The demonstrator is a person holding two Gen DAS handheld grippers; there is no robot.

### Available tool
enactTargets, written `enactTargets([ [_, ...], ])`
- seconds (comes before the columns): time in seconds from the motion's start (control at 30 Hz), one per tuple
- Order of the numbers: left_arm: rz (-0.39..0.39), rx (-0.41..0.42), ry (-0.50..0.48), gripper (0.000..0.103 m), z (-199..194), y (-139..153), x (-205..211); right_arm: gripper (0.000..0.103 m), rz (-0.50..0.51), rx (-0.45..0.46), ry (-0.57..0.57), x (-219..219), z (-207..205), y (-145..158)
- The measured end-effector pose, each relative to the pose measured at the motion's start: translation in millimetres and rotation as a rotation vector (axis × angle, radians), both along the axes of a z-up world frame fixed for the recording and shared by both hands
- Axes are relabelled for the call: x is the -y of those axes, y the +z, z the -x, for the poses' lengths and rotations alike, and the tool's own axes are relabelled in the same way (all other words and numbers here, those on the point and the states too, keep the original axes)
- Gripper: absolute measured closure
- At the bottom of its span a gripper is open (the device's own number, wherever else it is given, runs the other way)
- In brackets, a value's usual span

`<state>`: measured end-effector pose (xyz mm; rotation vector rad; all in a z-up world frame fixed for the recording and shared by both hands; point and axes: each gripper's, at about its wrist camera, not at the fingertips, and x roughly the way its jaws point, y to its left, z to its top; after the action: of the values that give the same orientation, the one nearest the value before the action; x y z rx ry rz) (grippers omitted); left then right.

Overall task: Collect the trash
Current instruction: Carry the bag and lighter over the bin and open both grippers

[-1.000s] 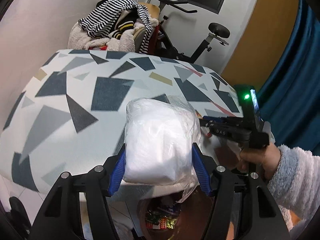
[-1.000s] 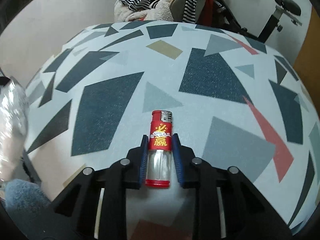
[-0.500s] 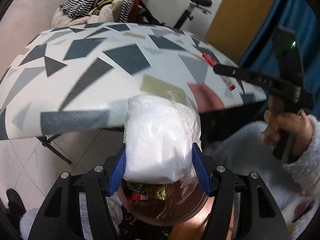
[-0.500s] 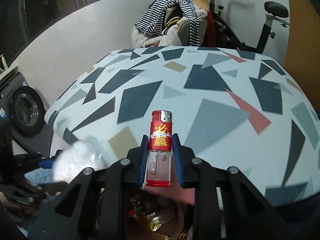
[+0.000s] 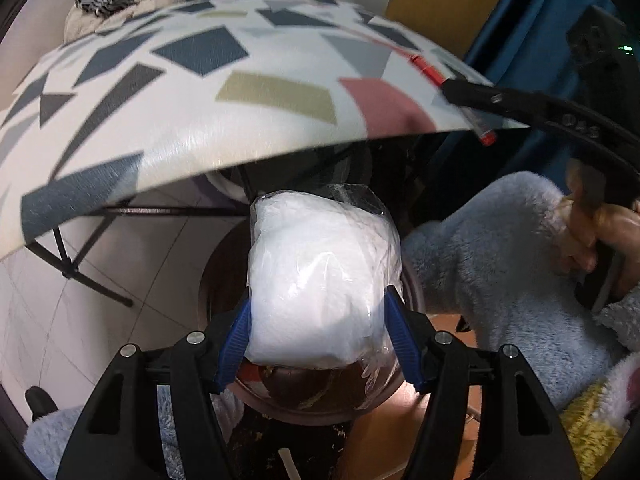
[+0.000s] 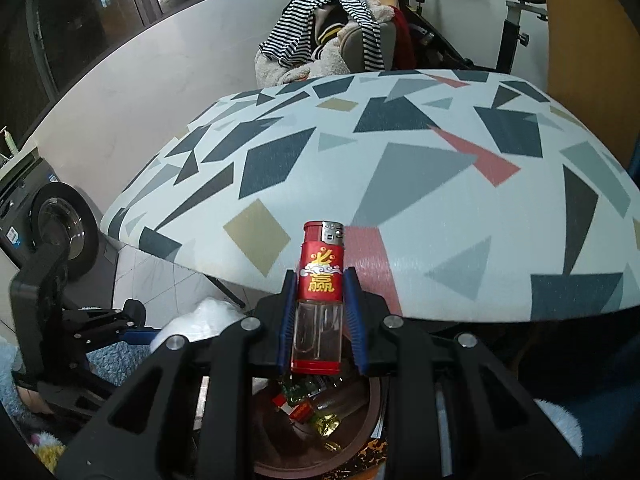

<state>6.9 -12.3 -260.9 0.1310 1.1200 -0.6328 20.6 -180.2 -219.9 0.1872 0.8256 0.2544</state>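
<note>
My left gripper is shut on a white wad in a clear plastic bag, held over a round brown bin below the table edge. My right gripper is shut on a red lighter with a clear lower half, held upright above the same bin, which holds several wrappers. The right gripper and lighter also show at the upper right of the left wrist view. The bag shows at the left of the right wrist view.
A table with a geometric-patterned top stands just beyond the bin, on folding legs. A chair heaped with clothes and an exercise bike stand behind it. A washing machine is at the left. Blue curtain at the right.
Both grippers have pulled back off the table and dropped lower, carrying the bag and the lighter to above the bin. Neither grip has changed.
</note>
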Motion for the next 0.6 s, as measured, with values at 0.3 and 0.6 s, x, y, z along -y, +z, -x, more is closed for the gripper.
enactTargets([
  [0.3, 0.038, 0.054, 0.050, 0.016, -10.3, 6.3, -3.0, 0.076, -0.001, -0.016, 0.012, -3.4, 3.2, -8.5],
  [0.6, 0.069, 0.267, 0.183, 0.008, -10.9, 66.1, -32.8, 0.076, -0.009, -0.109, 0.106, -35.5, -3.0, -33.8],
])
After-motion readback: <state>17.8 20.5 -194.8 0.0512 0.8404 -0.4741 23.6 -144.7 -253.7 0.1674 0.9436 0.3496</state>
